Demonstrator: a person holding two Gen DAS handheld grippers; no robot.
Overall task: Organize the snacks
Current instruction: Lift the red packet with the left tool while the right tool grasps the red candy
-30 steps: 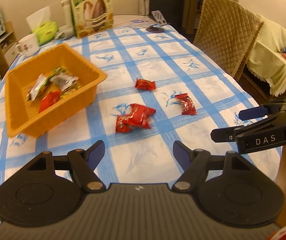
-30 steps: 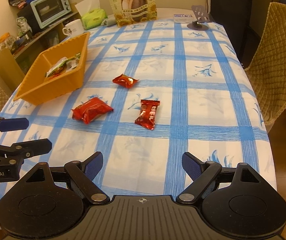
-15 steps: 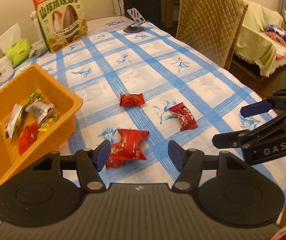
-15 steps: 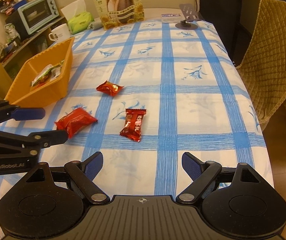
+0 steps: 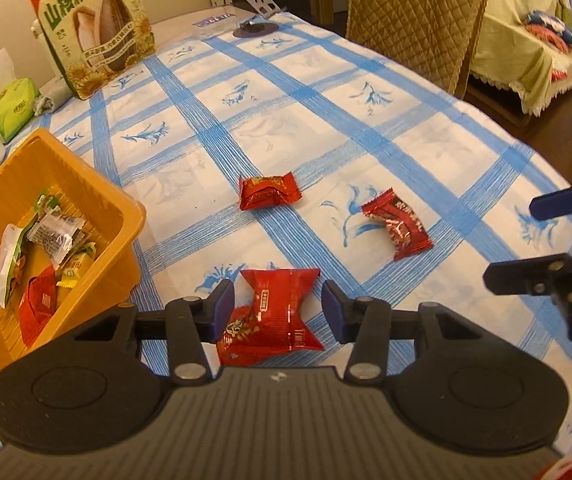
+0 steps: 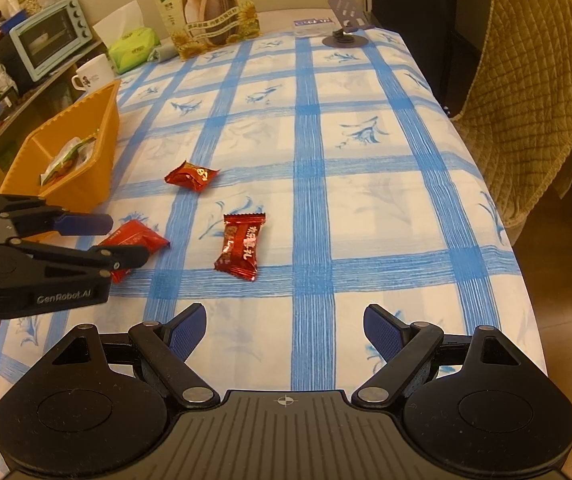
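The left tongs point(image 5: 274, 307) had come in low over the surface point(image 5: 366, 128) from a spot well short of the snacks, and their jaws had just been closing, so the nearest red packet point(image 5: 275, 312) lay between the 2 pads. A slim gap showed on each side; it was bracketed, not yet pinched. The right tongs point(image 6: 285, 332) hung wide open and empty. 2 more red packets, a squat one point(image 5: 269, 192) and a twisted one point(image 5: 398, 222), lay loose farther out. The orange basket point(image 5: 125, 216) beside them held several snacks already, so 3 probably remained, the first nearly secured.
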